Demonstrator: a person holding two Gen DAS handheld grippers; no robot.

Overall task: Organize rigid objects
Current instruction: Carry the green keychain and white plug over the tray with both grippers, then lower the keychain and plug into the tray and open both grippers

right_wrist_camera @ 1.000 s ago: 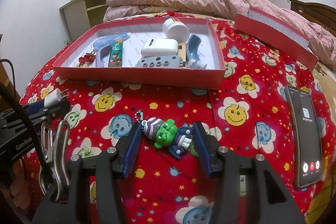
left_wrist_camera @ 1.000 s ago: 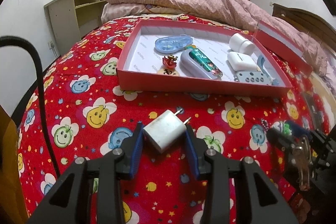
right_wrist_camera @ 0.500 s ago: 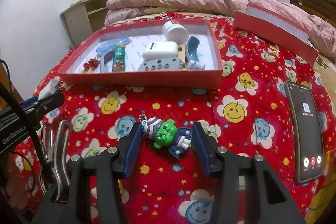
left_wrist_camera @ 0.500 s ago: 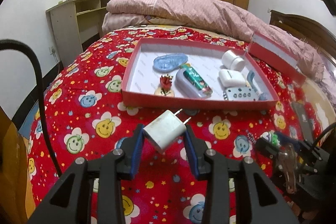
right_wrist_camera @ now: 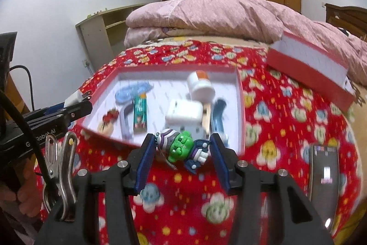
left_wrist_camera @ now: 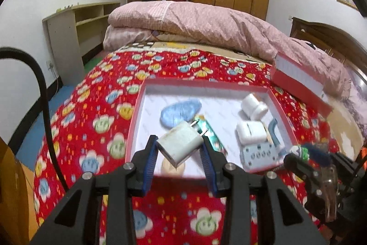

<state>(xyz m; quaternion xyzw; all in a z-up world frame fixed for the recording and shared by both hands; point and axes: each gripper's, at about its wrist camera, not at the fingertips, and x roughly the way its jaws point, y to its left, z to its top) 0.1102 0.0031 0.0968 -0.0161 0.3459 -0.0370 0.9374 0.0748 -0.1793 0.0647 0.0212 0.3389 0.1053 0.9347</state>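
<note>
Nearest us, the left gripper has its blue-padded fingers pinching a white, boxy plastic wall charger, tilted, its two metal prongs pointing toward the box, the charger hanging over the box's near edge. The right gripper is clamped on a small green-faced toy figure keychain, glossy moulded plastic with a purple-striped cap, held above the near rim. On the red quilt with smiley-flower print sits the shallow red cardboard box, white inside. In it: one blue oval case, one teal patterned stick, one white rounded earbud case, one white cylinder jar, one grey button strip, blurred. One black smartphone lies right. Farther back, one red box lid, then a pink folded duvet.
</note>
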